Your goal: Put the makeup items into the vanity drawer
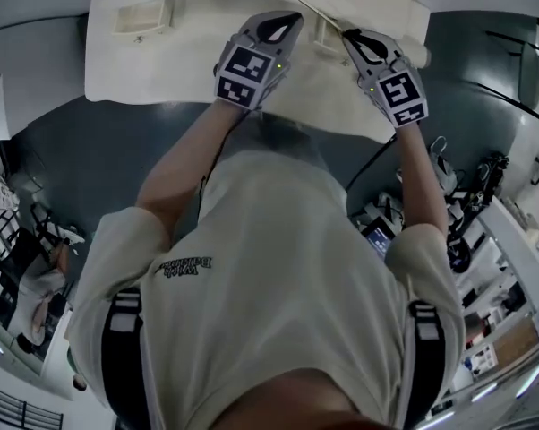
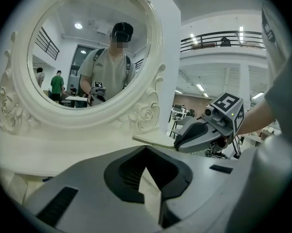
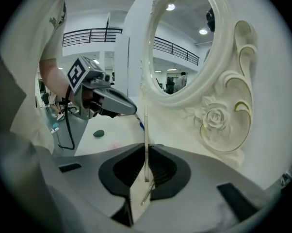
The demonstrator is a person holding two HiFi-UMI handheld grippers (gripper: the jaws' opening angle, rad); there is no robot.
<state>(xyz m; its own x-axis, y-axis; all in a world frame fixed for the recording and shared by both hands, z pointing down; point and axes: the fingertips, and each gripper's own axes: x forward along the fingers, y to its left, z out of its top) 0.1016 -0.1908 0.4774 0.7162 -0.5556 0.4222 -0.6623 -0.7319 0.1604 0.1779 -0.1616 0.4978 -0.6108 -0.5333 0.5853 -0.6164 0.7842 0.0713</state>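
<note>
Right claw [image 1: 352,38] clenched on one end of a slim pale makeup stick [image 3: 145,130], apparently so it can be carried lengthwise to the drawer, above the white vanity worktop [image 1: 162,70], while the left claw [image 1: 286,23] hovers closed and empty.

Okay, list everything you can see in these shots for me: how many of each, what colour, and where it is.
vanity: one, white, across the top of the head view.
mirror: one, oval with a white carved frame, standing on the vanity.
thin stick: one, cream, held upright by the right gripper.
small lump: one, green, on the white top; too small to identify.
blue item: one, just beside the stick, mostly hidden.
left gripper: one, grey, fingers together, nothing between them.
right gripper: one, grey, fingers closed on the thin stick.
</note>
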